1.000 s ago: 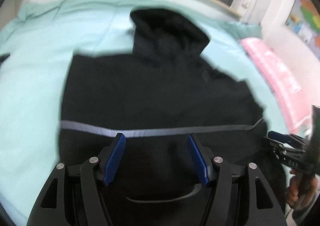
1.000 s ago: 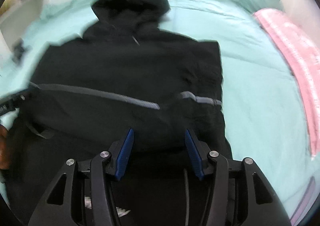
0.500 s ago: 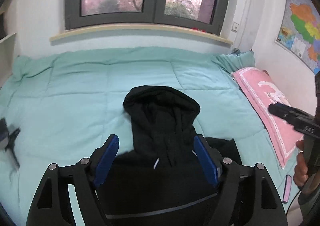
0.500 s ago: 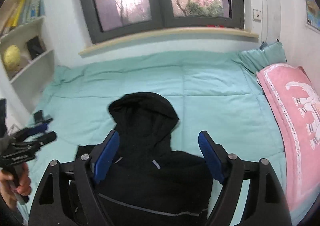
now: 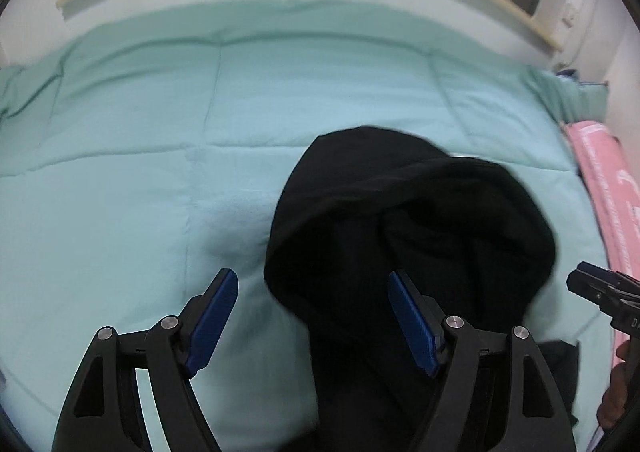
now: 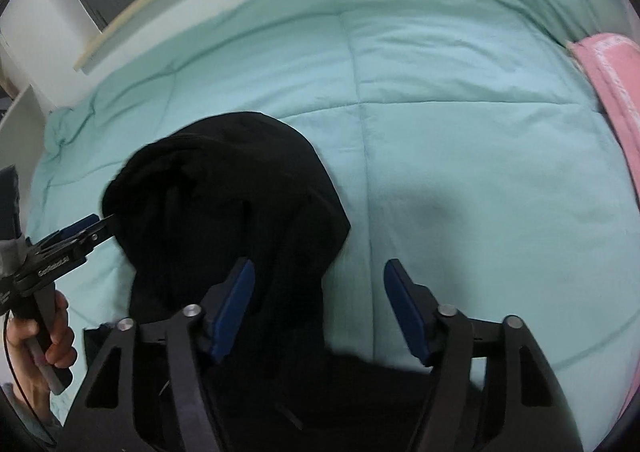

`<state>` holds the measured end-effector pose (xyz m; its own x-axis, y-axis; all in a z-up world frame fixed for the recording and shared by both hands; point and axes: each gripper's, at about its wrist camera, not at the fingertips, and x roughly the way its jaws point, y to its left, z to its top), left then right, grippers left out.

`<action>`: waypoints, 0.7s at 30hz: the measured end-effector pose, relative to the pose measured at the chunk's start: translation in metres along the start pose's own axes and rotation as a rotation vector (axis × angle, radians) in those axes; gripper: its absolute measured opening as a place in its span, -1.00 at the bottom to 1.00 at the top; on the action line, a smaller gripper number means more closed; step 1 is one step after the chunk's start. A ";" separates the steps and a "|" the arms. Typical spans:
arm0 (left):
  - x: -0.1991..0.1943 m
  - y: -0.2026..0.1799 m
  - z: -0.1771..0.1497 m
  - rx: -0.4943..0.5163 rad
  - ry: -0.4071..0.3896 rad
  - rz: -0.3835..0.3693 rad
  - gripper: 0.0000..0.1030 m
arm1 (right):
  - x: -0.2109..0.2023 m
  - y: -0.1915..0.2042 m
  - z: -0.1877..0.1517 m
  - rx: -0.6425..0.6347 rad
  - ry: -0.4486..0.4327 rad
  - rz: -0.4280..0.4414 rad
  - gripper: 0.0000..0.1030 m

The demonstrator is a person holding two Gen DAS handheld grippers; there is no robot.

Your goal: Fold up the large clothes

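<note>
Black hoodie (image 5: pixel 400 236) lies on the green bed (image 5: pixel 160 132), hood toward the far side. Both hand-held grippers, left (image 5: pixel 312 316) and right (image 6: pixel 316 308), hover released beside the hood; next, I judge, grasp it and fold it nearward

left wrist: low, close, faces window | right wrist: same heading | shared: black hood (image 5: pixel 408 220) on quilt (image 5: pixel 120 140)

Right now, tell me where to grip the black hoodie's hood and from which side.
Grip the hood at its rounded top edge, coming in from the window side with one gripper at each outer curve. It lies flat on the teal comforter, crown pointing away, so that rim is the free, reachable fold edge.
</note>
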<state>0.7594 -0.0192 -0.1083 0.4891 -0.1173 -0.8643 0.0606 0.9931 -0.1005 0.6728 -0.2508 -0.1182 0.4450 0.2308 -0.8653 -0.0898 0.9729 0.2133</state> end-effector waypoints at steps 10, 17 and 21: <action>-0.013 0.073 0.000 -0.254 -0.047 -0.217 -0.72 | 0.006 -0.038 0.019 0.085 -0.068 0.122 -0.91; 0.064 0.084 -0.058 -0.185 0.195 -0.145 -0.50 | 0.080 -0.057 -0.010 0.103 0.094 0.090 -0.89; 0.051 0.077 -0.060 -0.129 0.123 -0.125 -0.47 | 0.097 -0.073 -0.018 0.156 0.152 0.161 -0.79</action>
<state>0.7363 0.0510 -0.1895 0.3745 -0.2462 -0.8940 -0.0013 0.9640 -0.2660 0.7065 -0.2992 -0.2260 0.2965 0.3936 -0.8702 -0.0054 0.9118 0.4106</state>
